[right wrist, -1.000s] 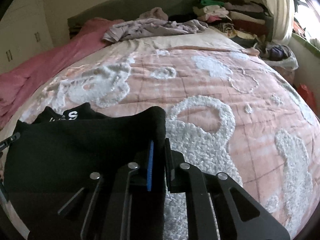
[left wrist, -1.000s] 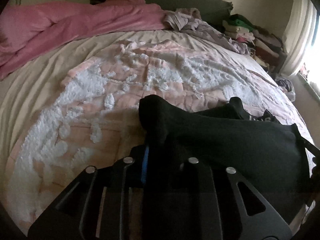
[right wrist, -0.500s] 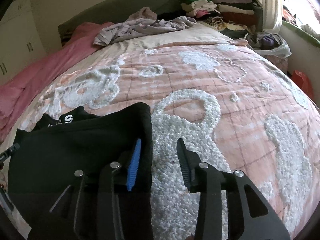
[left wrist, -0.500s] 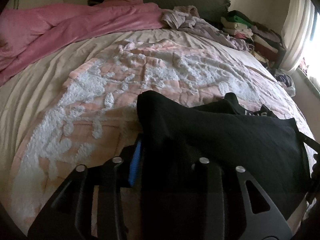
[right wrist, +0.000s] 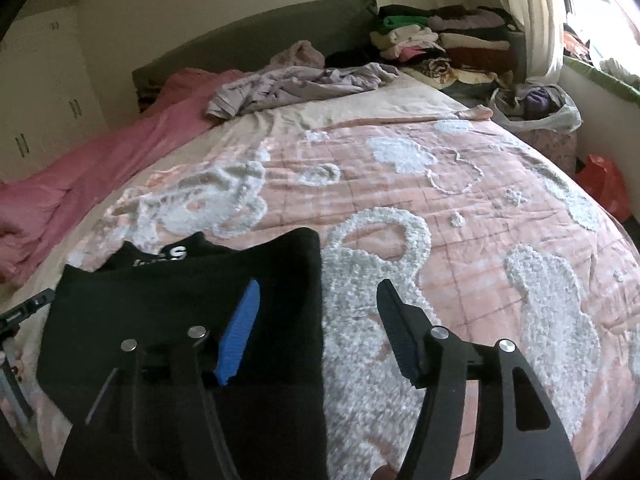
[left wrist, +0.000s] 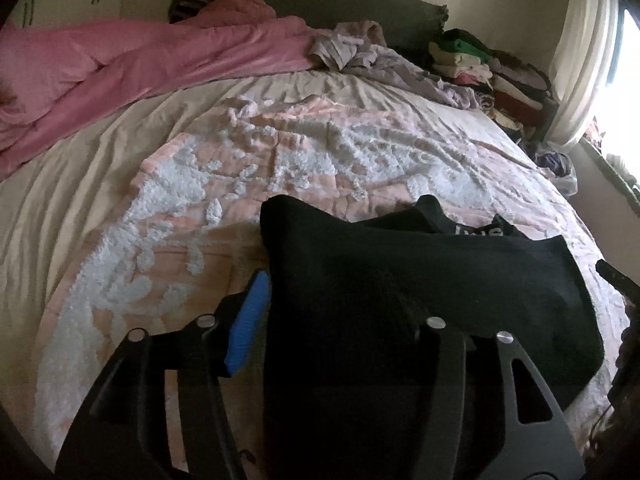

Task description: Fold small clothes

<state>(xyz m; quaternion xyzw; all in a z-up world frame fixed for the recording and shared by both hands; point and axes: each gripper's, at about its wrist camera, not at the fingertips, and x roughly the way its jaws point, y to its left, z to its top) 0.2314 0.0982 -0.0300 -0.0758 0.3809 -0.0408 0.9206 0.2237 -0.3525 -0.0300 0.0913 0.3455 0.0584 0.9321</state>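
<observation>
Room: a bedroom with a wide bed point(right wrist: 280, 128), a dark headboard point(right wrist: 256, 36) across the top of both frames and a curtain point(left wrist: 580, 52) at the upper right.
Bed cover: a pink quilt point(right wrist: 460, 216) with raised white fluffy patterns fills the middle of each frame.
Pink duvet: bunched along the upper left point(left wrist: 120, 60).
Loose laundry: a crumpled lilac garment point(right wrist: 304, 84) lies near the headboard, top centre.
Stacked clothes: a folded pile point(right wrist: 432, 36) sits at the upper right, beside the curtain.
Black garment: spread flat on the quilt, lower centre-right of the left wrist view point(left wrist: 420, 280), lower left of the right wrist view point(right wrist: 168, 312); white lettering shows at its far edge.
Left claw: point(left wrist: 340, 316) its blue pad point(left wrist: 248, 328) stands clear at the garment's left edge; the other finger is hidden under black cloth, so I cannot tell whether it grips.
Right claw: point(right wrist: 320, 328) fingers spread wide apart, the blue pad point(right wrist: 236, 336) over the garment, the dark one over the quilt, the garment's right edge between them.
</observation>
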